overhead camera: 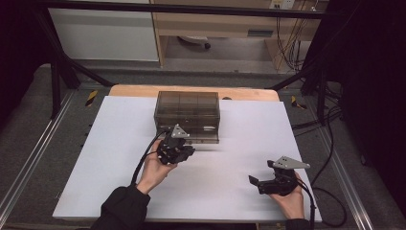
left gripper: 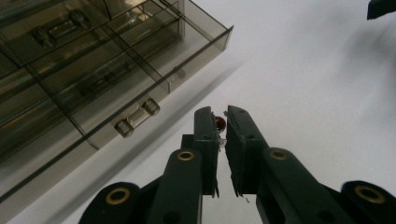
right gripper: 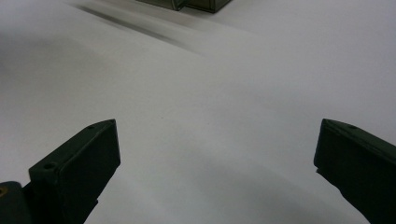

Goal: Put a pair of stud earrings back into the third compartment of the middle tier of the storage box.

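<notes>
Smoky translucent plastic box [overhead camera: 187,115], rectangular with compartments, sits at twelve o'clock on my white table [overhead camera: 95,158], long side crosswise. My left tongs [left gripper: 222,122] pinch a small dark-red bead [left gripper: 219,122] beside it. My right tongs [right gripper: 215,154] gape wide at four o'clock.

Dim, soft frames (perhaps motion-blurred), dark edges.
</notes>
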`<state>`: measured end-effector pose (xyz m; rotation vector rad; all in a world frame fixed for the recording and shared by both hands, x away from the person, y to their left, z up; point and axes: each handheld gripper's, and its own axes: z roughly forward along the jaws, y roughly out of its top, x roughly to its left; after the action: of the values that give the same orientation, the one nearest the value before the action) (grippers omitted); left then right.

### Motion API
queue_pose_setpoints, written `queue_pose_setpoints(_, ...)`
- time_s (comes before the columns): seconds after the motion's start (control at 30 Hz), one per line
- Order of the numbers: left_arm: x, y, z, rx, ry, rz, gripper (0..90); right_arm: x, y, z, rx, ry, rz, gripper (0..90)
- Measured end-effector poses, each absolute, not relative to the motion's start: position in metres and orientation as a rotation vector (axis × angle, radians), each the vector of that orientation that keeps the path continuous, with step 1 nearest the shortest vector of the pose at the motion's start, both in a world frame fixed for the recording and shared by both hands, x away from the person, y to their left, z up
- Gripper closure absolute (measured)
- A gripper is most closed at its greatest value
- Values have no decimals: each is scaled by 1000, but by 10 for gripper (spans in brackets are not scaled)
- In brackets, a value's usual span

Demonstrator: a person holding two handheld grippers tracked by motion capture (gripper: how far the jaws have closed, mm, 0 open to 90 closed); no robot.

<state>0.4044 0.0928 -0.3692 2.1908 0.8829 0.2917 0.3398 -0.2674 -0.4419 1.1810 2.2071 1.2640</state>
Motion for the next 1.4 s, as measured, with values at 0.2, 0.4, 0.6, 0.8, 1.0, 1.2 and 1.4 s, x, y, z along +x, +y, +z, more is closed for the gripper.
queue_pose_setpoints(0.2,413,83,-363,2184,881,301,817,340,-268,-442,1182,2203,1267,9)
queue_pose_setpoints(0.4,425,75,-361,2187,894,310,817,340,-268,-441,1183,2203,1269,9)
queue_pose_setpoints(0.6,435,68,-360,2175,909,306,817,340,-268,-441,1183,2202,1269,9)
queue_pose_setpoints(0.8,446,58,-362,2175,923,324,817,340,-268,-441,1182,2201,1271,9)
queue_pose_setpoints(1.0,459,52,-370,2190,944,333,817,340,-268,-441,1181,2203,1272,9)
queue_pose_setpoints(1.2,471,49,-382,2186,981,348,816,340,-269,-441,1183,2201,1274,8)
queue_pose_setpoints(1.4,477,48,-389,2178,994,363,815,340,-268,-441,1179,2204,1273,8)
